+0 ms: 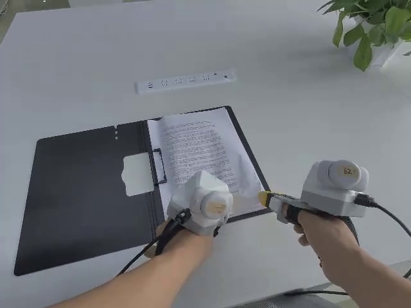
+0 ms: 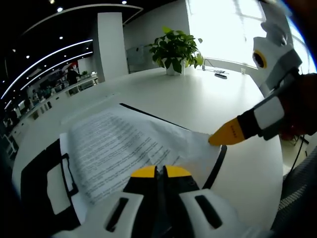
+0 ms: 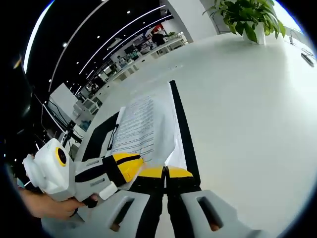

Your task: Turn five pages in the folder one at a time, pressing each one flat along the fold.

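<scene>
A black folder (image 1: 77, 192) lies open on the white table. Its left cover has a white label pocket (image 1: 138, 173). A stack of printed pages (image 1: 196, 151) lies on its right half. My left gripper (image 2: 160, 172) is shut, and its yellow tips rest low on the top page (image 2: 114, 144) near the fold. My right gripper (image 3: 165, 172) is shut on the top page's lower right corner (image 2: 200, 139), where the paper looks slightly raised and creased. In the head view the right gripper (image 1: 265, 197) reaches in from the right, and the left gripper (image 1: 204, 200) is just left of it.
A white power strip (image 1: 186, 81) lies beyond the folder. A potted plant (image 1: 372, 25) stands at the far right corner. Cables trail from both grippers toward the table's near edge (image 1: 270, 298).
</scene>
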`<state>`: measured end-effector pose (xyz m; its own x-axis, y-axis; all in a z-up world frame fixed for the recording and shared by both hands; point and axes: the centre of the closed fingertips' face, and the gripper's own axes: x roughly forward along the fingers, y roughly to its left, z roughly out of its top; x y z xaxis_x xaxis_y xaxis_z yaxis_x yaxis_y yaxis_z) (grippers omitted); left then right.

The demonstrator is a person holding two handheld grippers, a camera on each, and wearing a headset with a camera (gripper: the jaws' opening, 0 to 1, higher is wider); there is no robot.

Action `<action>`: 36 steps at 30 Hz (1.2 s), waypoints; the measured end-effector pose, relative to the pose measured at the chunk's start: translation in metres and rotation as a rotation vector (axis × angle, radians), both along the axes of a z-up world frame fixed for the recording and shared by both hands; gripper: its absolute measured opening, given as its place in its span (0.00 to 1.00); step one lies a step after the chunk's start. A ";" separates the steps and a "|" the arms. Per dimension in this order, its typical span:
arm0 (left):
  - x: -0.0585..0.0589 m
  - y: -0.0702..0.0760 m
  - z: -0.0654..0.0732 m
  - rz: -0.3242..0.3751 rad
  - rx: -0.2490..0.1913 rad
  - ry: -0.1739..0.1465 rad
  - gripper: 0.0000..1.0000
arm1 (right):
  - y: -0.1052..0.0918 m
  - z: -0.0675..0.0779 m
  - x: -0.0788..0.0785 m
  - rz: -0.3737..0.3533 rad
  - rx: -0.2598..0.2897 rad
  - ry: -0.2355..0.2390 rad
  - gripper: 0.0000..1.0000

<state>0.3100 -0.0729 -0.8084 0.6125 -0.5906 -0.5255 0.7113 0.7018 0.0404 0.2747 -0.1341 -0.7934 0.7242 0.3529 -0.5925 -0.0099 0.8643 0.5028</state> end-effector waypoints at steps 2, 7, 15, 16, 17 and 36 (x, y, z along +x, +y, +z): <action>0.000 0.000 0.000 0.001 0.001 0.000 0.03 | 0.001 0.002 0.000 -0.005 0.013 -0.005 0.00; 0.000 0.004 0.002 0.025 -0.043 0.043 0.03 | 0.004 0.006 0.000 -0.010 0.033 -0.017 0.00; -0.005 0.021 0.007 0.033 -0.037 0.057 0.07 | 0.013 0.021 -0.003 0.012 0.049 -0.059 0.00; -0.005 0.026 0.008 0.041 -0.035 0.059 0.07 | 0.014 0.023 -0.003 0.015 0.051 -0.066 0.00; -0.005 0.029 0.008 0.047 -0.034 0.061 0.07 | 0.015 0.025 -0.002 0.020 0.052 -0.073 0.00; -0.015 0.080 0.067 0.116 -0.114 -0.006 0.08 | 0.072 0.094 -0.004 0.098 0.116 -0.242 0.00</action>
